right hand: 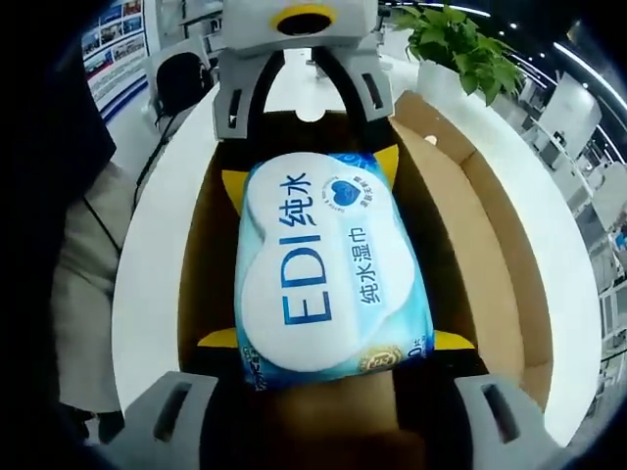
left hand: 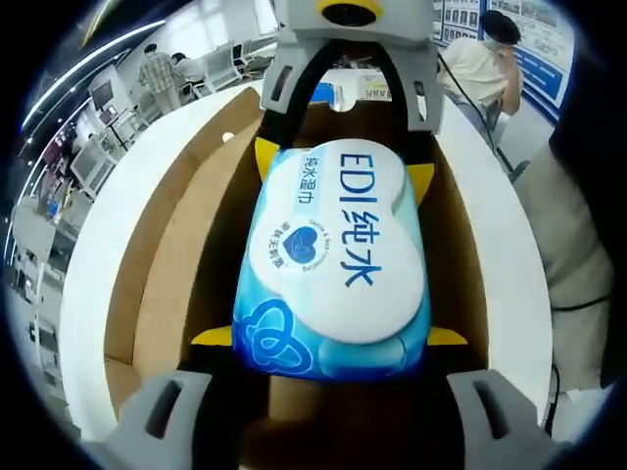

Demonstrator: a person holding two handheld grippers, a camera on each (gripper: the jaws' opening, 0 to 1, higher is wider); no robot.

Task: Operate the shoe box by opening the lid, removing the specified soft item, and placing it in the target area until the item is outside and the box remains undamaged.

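Note:
A blue and white pack of wet wipes [left hand: 338, 259] [right hand: 328, 264] hangs over the open brown cardboard shoe box [left hand: 167, 264] [right hand: 490, 255]. My left gripper [left hand: 328, 336] has its yellow-tipped jaws pressed on both sides of the pack's near end. From the opposite end, my right gripper [left hand: 343, 166] holds the far end the same way. In the right gripper view my right gripper [right hand: 335, 339] clamps the near end and my left gripper [right hand: 310, 168] the far end. The box floor under the pack is mostly hidden.
The box lies on a white table [left hand: 98, 255] [right hand: 147, 274]. A person's body [left hand: 578, 225] stands close at the table's edge. Another person [left hand: 490, 64] sits behind. A green plant [right hand: 460, 44] stands past the table, and desks with people [left hand: 157, 73] lie farther off.

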